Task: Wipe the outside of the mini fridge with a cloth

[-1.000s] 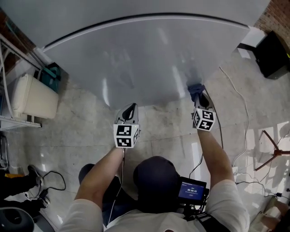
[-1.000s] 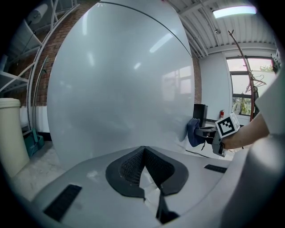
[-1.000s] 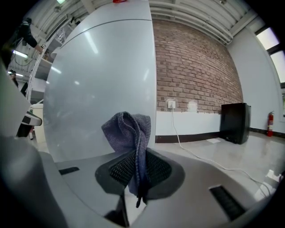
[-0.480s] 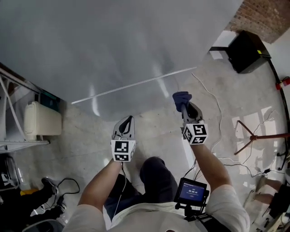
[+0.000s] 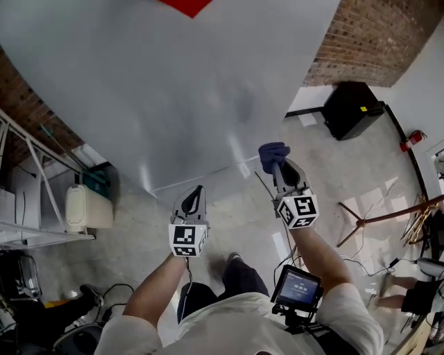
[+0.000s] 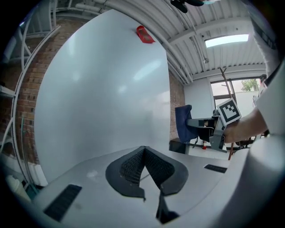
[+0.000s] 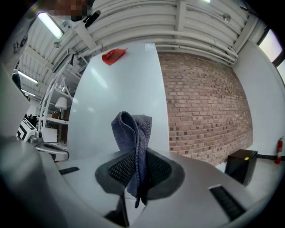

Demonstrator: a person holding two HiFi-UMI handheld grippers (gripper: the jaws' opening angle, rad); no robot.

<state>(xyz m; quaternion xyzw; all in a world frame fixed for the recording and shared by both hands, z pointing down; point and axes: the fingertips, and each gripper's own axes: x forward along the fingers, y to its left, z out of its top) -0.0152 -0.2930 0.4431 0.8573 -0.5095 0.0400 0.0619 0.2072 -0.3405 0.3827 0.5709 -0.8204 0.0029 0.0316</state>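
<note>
The white fridge (image 5: pixel 173 90) fills the upper part of the head view, with a red mark (image 5: pixel 184 5) at its top. My right gripper (image 5: pixel 276 165) is shut on a folded blue cloth (image 5: pixel 272 154), held near the fridge's lower right corner; I cannot tell if it touches. In the right gripper view the cloth (image 7: pixel 132 129) stands up out of the jaws in front of the fridge (image 7: pixel 116 98). My left gripper (image 5: pixel 196 190) is shut and empty, pointing at the fridge front (image 6: pixel 102 102). The cloth (image 6: pixel 182 124) also shows at the right of the left gripper view.
A brick wall (image 5: pixel 374 41) runs behind and right of the fridge. A black box (image 5: pixel 354 109) sits on the floor at right, with a stand (image 5: pixel 374 215) and cables nearby. Metal shelving (image 5: pixel 41 180) and a white container (image 5: pixel 89 206) stand at left.
The head view has tilted upward, bringing the fridge's red top mark and the brick wall into sight. Both grippers stay shut, and the right one has carried the cloth slightly left.
</note>
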